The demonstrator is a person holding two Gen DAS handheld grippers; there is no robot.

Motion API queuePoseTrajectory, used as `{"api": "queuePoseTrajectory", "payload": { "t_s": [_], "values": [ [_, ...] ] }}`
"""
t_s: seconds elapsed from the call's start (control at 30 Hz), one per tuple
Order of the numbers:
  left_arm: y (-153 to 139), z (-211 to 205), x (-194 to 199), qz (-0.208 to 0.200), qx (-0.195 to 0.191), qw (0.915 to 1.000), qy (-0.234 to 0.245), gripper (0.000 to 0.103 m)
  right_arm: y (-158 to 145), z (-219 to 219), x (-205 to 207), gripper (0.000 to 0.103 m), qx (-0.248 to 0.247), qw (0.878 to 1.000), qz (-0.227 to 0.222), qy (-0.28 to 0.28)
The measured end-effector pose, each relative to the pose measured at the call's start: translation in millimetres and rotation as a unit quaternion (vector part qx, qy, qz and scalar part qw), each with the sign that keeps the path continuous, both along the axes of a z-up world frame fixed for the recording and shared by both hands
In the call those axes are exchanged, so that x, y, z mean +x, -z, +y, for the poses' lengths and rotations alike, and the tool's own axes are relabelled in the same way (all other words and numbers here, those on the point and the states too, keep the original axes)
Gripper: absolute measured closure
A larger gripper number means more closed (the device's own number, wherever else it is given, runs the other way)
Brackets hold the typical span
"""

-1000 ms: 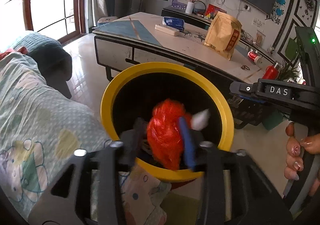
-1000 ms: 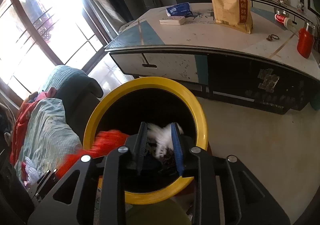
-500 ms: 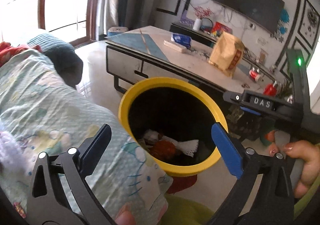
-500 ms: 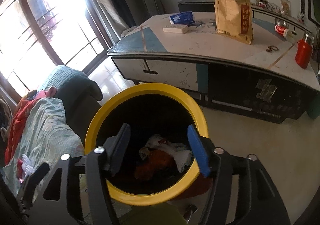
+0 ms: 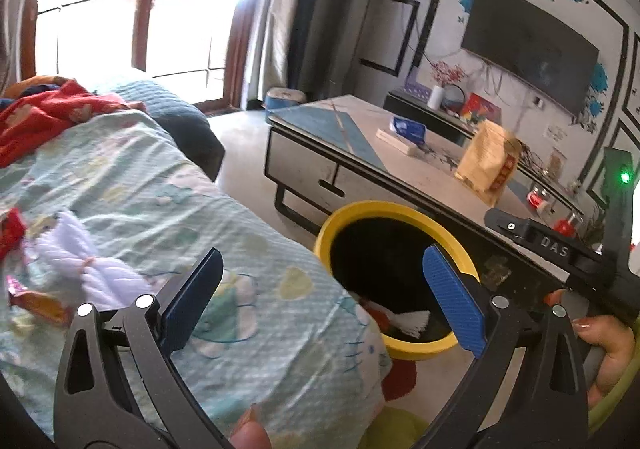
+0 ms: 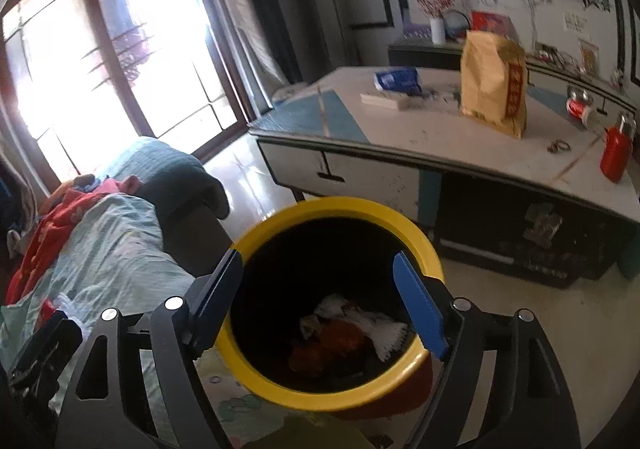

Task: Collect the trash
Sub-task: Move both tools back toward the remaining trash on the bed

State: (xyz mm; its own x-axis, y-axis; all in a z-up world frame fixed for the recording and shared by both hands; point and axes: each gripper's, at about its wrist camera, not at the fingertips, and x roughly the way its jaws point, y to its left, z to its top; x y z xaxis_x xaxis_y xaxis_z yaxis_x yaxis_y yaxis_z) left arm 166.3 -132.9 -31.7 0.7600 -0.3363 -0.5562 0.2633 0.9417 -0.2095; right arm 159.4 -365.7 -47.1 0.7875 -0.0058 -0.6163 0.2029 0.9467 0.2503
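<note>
Inside the yellow-rimmed bin (image 6: 430, 257), red and white trash (image 6: 348, 333) is lying; above it, the right hand-held gripper (image 6: 318, 301) is gaping empty. Beside the bin, the left hand-held gripper (image 5: 320, 293) is spreading wide over the bed (image 5: 160, 201), near a white wrapper (image 5: 86, 263).

Glossy yellow plastic bin (image 6: 416, 245); soft quilted cloth blanket (image 5: 168, 185).

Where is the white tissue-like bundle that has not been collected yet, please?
In the left wrist view, the white bundle lies at far left on the light blue blanket, beside an orange wrapper.
</note>
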Motion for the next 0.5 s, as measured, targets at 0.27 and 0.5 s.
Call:
{"api": "queuePoseTrajectory", "payload": {
  "t_s": [0.27, 0.5],
  "values": [
    [-14, 28, -13, -0.026, -0.004, 0.9993, -0.027, 0.011, -19, 33, -13, 0.02, -0.016, 0.998, -0.036, -0.042],
    [-23, 50, -21, -0.042, -0.005, 0.9978, -0.052, 0.011, -28, 61, -20, 0.019, -0.023, 0.996, -0.048, -0.074]
  ]
}}
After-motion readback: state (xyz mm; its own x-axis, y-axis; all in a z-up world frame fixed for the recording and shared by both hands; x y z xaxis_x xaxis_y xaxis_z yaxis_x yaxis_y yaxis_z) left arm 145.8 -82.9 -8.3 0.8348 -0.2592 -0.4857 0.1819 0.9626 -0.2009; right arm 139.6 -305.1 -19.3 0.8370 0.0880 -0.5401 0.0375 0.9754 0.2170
